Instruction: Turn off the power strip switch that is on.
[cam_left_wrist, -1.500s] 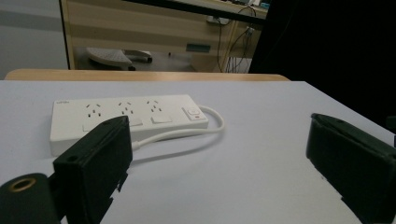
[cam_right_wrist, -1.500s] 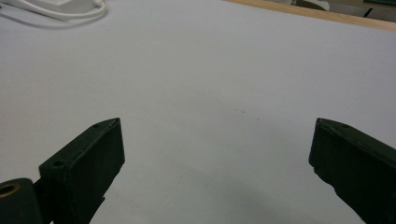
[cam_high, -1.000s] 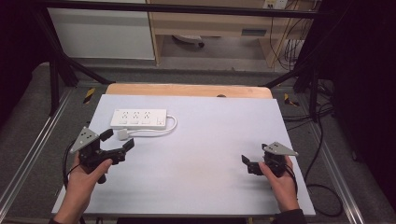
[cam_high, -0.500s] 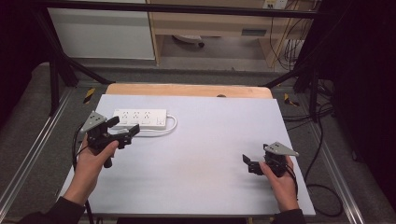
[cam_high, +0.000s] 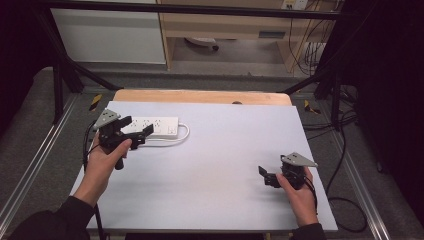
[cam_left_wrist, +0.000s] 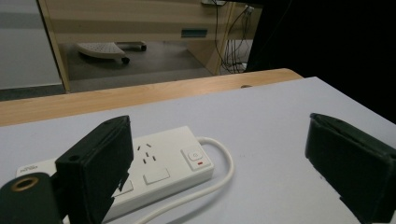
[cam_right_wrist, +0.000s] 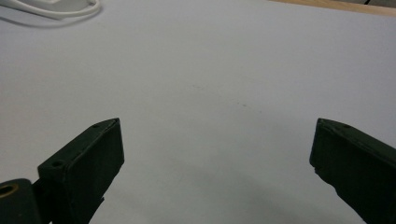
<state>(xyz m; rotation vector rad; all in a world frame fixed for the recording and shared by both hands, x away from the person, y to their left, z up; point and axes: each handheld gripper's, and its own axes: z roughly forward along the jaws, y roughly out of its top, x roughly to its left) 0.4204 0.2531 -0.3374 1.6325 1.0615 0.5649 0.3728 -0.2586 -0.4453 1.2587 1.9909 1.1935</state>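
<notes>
Hovering left gripper (cam_high: 136, 127) over power strip (cam_left_wrist: 154, 163) (label unreadable).

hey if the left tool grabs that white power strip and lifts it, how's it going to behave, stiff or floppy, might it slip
The power strip looks like a rigid plastic bar, so it should probably lift without bending. Its white cable curves loosely beside it and will likely trail and tug. The casing looks smooth and glossy, so it might slip between the left tool pads unless gripped across its width.

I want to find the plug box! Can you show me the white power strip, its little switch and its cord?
power strip (cam_left_wrist: 154, 161): left gripper view, on its white top face.
switch (cam_left_wrist: 193, 154): left gripper view, on the button near the strip's cord end.
cord (cam_left_wrist: 223, 175): left gripper view, on the white loop beside the strip.
</notes>
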